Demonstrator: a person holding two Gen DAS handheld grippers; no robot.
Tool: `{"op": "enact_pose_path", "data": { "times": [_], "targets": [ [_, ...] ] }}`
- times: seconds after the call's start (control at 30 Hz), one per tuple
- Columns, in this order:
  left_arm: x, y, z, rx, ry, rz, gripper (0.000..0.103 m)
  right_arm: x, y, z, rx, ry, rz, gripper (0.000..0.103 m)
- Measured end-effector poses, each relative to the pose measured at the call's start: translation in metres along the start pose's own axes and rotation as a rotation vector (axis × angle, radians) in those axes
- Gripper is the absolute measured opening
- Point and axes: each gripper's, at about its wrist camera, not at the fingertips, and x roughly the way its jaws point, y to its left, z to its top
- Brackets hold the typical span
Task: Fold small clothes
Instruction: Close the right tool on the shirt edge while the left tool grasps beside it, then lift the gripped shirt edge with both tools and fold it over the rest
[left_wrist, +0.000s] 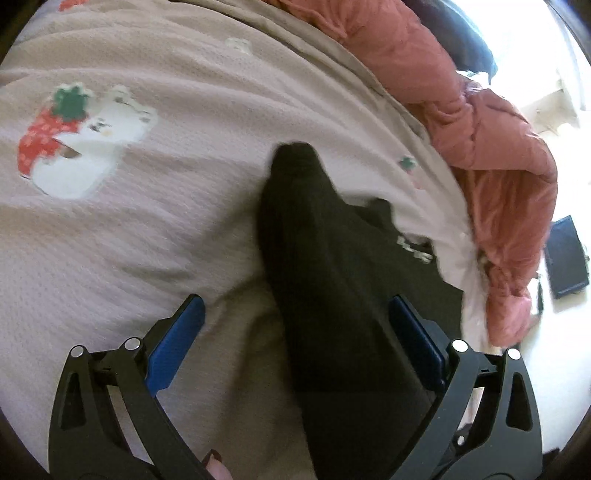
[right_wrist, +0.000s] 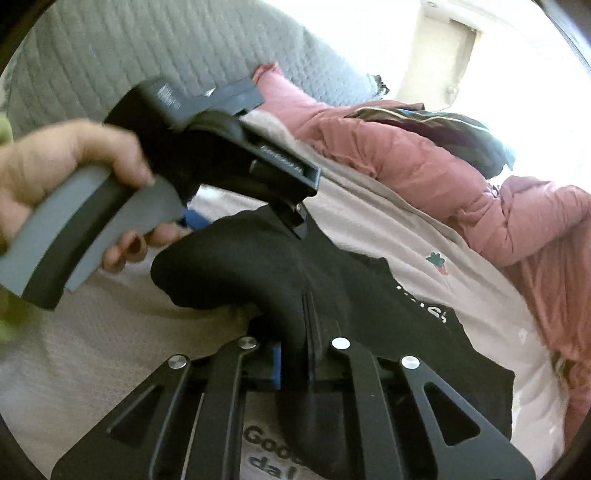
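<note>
Nearest the right wrist camera, the right gripper (right_wrist: 295, 354) is clamped tight on a raised fold of a black garment (right_wrist: 258, 269), the cloth pinched between its blue pads and bulging up and over the fingertips in a rounded hump. No earlier view bears on how it got there; the jaws stand nearly together with only fabric between them. Beneath the gripper's black linkage lies a pale cloth printed with dark lettering (right_wrist: 271, 448), partly covered.

Just beyond the hump, a person's left hand (right_wrist: 70, 173) grasps the grey handle of the left gripper (right_wrist: 192, 219), whose black body crosses the upper middle of that view, its nose down at the far edge of the garment.

From the left wrist camera, the left gripper (left_wrist: 295, 339) stands wide open, blue pads well apart. The black garment (left_wrist: 332, 280) runs up between them, close by the right-hand pad but not pinched, and narrows to a blurred point farther on. White lettering (left_wrist: 415, 249) shows on its right part.

The garment rests on a pinkish textured bedspread (left_wrist: 166, 229) bearing a white bear and strawberry design (left_wrist: 81, 147). Farther off, a salmon-pink puffer jacket (left_wrist: 491, 147) is heaped along the bed's edge; in the right wrist view a grey quilted surface (right_wrist: 147, 48) rises behind it.
</note>
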Motion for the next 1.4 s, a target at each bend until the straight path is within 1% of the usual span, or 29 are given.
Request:
{"op": "enact_pose_path", "data": {
  "times": [0.1,0.13,0.2,0.23,0.27,0.3,0.37,0.47,0.6,0.67,0.77,0.8,0.9,1.07,1.1,1.27,1.3,1.33,1.4],
  "targets": [
    [0.003,-0.025,-0.004,0.027,0.007,-0.033,0.092,-0.008,-0.009,0.0,0.026,-0.016,-0.005,0.007],
    [0.004,-0.032,-0.005,0.032,0.004,-0.039,0.09,-0.015,-0.011,-0.002,0.042,-0.023,-0.004,0.007],
    [0.002,-0.049,-0.01,0.059,-0.007,-0.051,0.071,-0.02,-0.016,-0.004,0.06,-0.034,-0.016,0.007],
    [0.001,-0.062,-0.013,0.084,-0.017,-0.046,0.067,-0.024,-0.019,-0.005,0.074,-0.041,-0.019,0.007],
    [0.0,-0.073,-0.016,0.109,-0.028,-0.02,0.063,-0.029,-0.024,-0.007,0.091,-0.05,-0.023,0.007],
    [0.0,-0.081,-0.018,0.124,-0.037,-0.005,0.053,-0.034,-0.029,-0.009,0.11,-0.062,-0.031,0.007],
    [-0.003,-0.098,-0.022,0.156,-0.057,0.002,0.047,-0.046,-0.04,-0.014,0.152,-0.079,-0.04,0.007],
    [-0.003,-0.123,-0.027,0.186,-0.075,-0.002,0.044,-0.061,-0.059,-0.025,0.232,-0.093,-0.041,0.007],
    [0.002,-0.158,-0.034,0.241,-0.079,0.012,0.044,-0.076,-0.081,-0.044,0.317,-0.101,-0.045,0.006],
    [0.009,-0.174,-0.039,0.262,-0.071,0.019,0.041,-0.081,-0.091,-0.054,0.361,-0.098,-0.041,0.006],
    [0.02,-0.196,-0.045,0.293,-0.065,0.034,0.041,-0.091,-0.106,-0.069,0.419,-0.091,-0.041,0.006],
    [0.024,-0.202,-0.048,0.299,-0.062,0.035,0.038,-0.093,-0.108,-0.073,0.427,-0.087,-0.041,0.006],
    [0.039,-0.223,-0.056,0.335,-0.038,0.05,0.038,-0.1,-0.12,-0.087,0.459,-0.08,-0.042,0.006],
    [0.065,-0.249,-0.068,0.372,-0.005,0.081,0.037,-0.108,-0.138,-0.113,0.538,-0.056,-0.03,0.006],
    [0.069,-0.252,-0.07,0.376,0.004,0.084,0.035,-0.108,-0.141,-0.115,0.549,-0.052,-0.026,0.006],
    [0.097,-0.268,-0.086,0.414,0.044,0.129,0.034,-0.113,-0.156,-0.138,0.623,-0.017,-0.004,0.006],
    [0.102,-0.27,-0.09,0.422,0.052,0.136,0.035,-0.112,-0.159,-0.142,0.642,-0.007,0.006,0.006],
    [0.105,-0.271,-0.092,0.428,0.057,0.14,0.038,-0.11,-0.163,-0.146,0.659,0.001,0.016,0.006],
    [0.11,-0.275,-0.1,0.448,0.069,0.118,0.057,-0.108,-0.168,-0.157,0.713,0.025,0.046,0.006]
  ]
}}
